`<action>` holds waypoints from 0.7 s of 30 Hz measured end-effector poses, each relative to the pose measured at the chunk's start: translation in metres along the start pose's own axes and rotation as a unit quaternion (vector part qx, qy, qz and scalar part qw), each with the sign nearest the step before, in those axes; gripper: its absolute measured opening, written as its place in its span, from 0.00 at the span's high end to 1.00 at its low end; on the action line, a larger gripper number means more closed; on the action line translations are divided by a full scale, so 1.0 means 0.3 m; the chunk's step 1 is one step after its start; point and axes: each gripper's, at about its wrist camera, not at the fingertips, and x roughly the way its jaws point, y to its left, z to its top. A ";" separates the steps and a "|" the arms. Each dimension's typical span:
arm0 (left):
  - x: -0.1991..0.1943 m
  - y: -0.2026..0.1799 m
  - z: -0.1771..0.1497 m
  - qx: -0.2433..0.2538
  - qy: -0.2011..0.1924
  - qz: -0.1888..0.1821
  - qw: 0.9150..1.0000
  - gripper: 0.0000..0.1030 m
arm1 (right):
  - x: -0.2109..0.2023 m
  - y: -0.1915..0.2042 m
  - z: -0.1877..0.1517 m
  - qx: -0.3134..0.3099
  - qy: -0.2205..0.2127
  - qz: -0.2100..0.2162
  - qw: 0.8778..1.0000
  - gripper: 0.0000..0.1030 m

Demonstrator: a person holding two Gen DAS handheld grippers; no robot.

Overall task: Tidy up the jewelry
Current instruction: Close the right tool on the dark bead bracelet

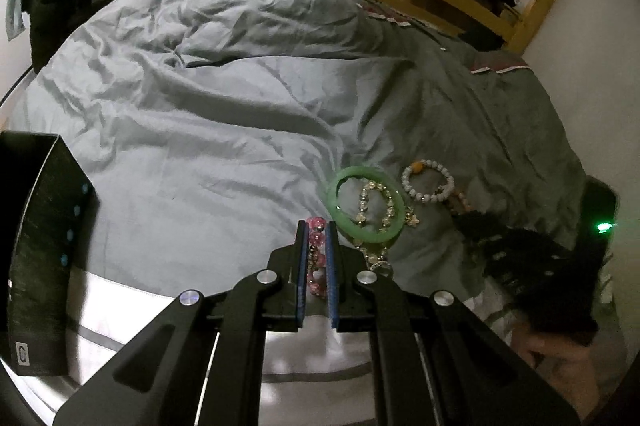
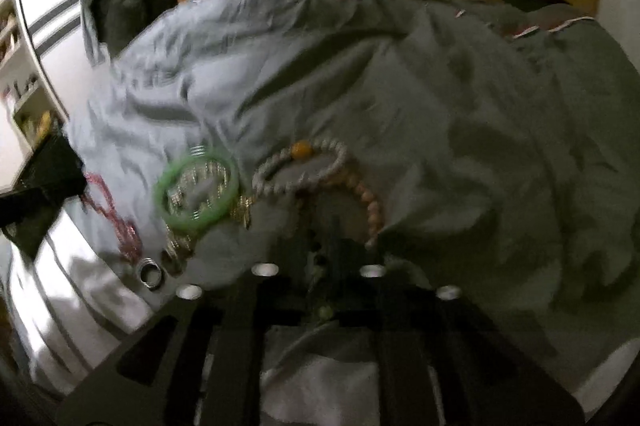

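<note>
Fingers on left gripper [image 1: 318, 238] are pinched on the pink bead bracelet [image 1: 316, 258], beads sandwiched between the blue pads, tips low near the duvet. Right gripper [image 2: 320, 258]: view is motion-blurred, can't tell if its fingers are spread or pressed together; some dark beads sit between them but grip unclear.

Rest of pile just right of the left fingers, on the grey duvet [image 1: 200, 145]: green bangle [image 1: 366, 203] w/ a crystal bead bracelet [image 1: 376, 205] lying partly inside it, white bead bracelet [image 1: 428, 181] w/ an orange bead beside that. Peach bead strand [image 2: 370, 205] near the right gripper. Black box [image 1: 44, 246] at left, well apart from the pile.

Step looks like lift + carry pink bracelet, prob to the box. Tips: keep squeeze firm, round beads roll out easily; lift straight up so the hanging loop doesn't snag the crystal strand next to it; release low over the box opening.
</note>
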 end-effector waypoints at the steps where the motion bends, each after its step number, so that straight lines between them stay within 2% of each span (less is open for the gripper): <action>1: 0.001 -0.006 0.000 0.003 0.001 0.000 1.000 0.92 | 0.007 0.000 -0.006 0.001 -0.006 0.003 1.000 0.46; 2: 0.002 -0.010 0.000 0.006 0.001 -0.001 1.000 0.92 | 0.010 -0.002 -0.008 0.003 -0.010 0.008 1.000 0.33; 4: 0.008 -0.019 -0.003 0.012 0.002 0.003 1.000 0.92 | 0.036 -0.003 -0.007 0.003 0.002 -0.005 1.000 0.35; 6: 0.013 -0.021 -0.004 0.016 0.003 0.006 1.000 0.92 | 0.071 -0.019 -0.012 0.011 0.023 -0.017 1.000 0.61; 11: 0.016 -0.003 0.002 0.007 0.007 0.013 1.000 0.92 | 0.055 -0.075 -0.006 0.048 0.018 -0.027 0.998 0.92; 21: -0.050 -0.008 0.004 0.008 -0.011 0.014 1.000 0.92 | -0.134 -0.117 0.040 0.099 -0.047 0.043 0.993 0.92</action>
